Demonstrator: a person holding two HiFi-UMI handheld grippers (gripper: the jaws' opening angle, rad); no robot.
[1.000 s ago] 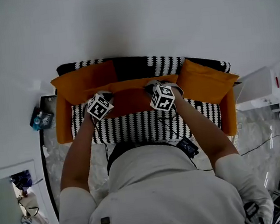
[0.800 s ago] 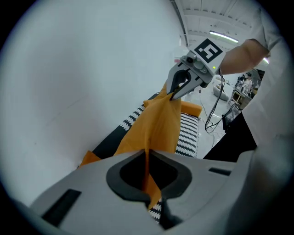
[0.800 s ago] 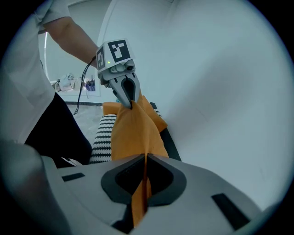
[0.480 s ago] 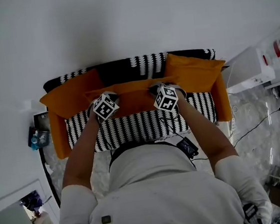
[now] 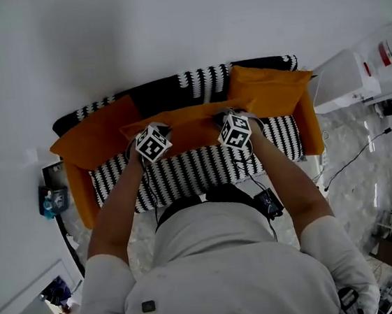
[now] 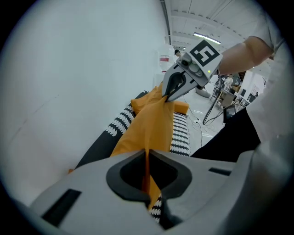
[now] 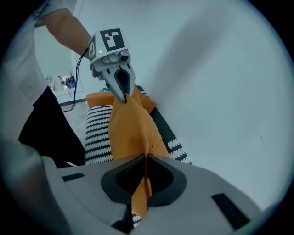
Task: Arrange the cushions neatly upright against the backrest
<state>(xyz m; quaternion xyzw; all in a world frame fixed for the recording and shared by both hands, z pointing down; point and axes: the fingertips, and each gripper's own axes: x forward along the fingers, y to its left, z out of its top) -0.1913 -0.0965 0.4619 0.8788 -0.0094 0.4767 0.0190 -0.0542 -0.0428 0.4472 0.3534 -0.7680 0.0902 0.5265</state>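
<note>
The left tool (image 6: 147, 160) is clenched on a thin fold of orange fabric, which runs straight up through the slot between its jaws. The right tool (image 7: 145, 161) is clamped the same way on another fold of the same fabric. Both folds belong to the middle cushion (image 5: 189, 124), a flat orange cushion stretched between the two tools, one gripping near each end of its near edge. In each gripper view the other tool shows at the far end of the cushion, its jaws pinched on the cloth.

Seen from the head view, the person's bare forearms (image 5: 118, 211) reach forward and down to the tools, whose marker cubes sit just above the cushion. The middle cushion lies across the sofa in front of the backrest (image 5: 174, 92); whether its lower side rests on the seat (image 5: 198, 173) cannot be told.

A left cushion (image 5: 94, 137), also orange, leans in the sofa's left corner, and a right cushion (image 5: 269, 88) leans in the right corner; the middle cushion sits between them, touching or overlapping both. The sofa wears a black-and-white zigzag cover, with orange armrests (image 5: 81, 197) at each end. A pale wall (image 5: 167, 29) rises behind it, and a marbled floor (image 5: 356, 170) lies to the right.
</note>
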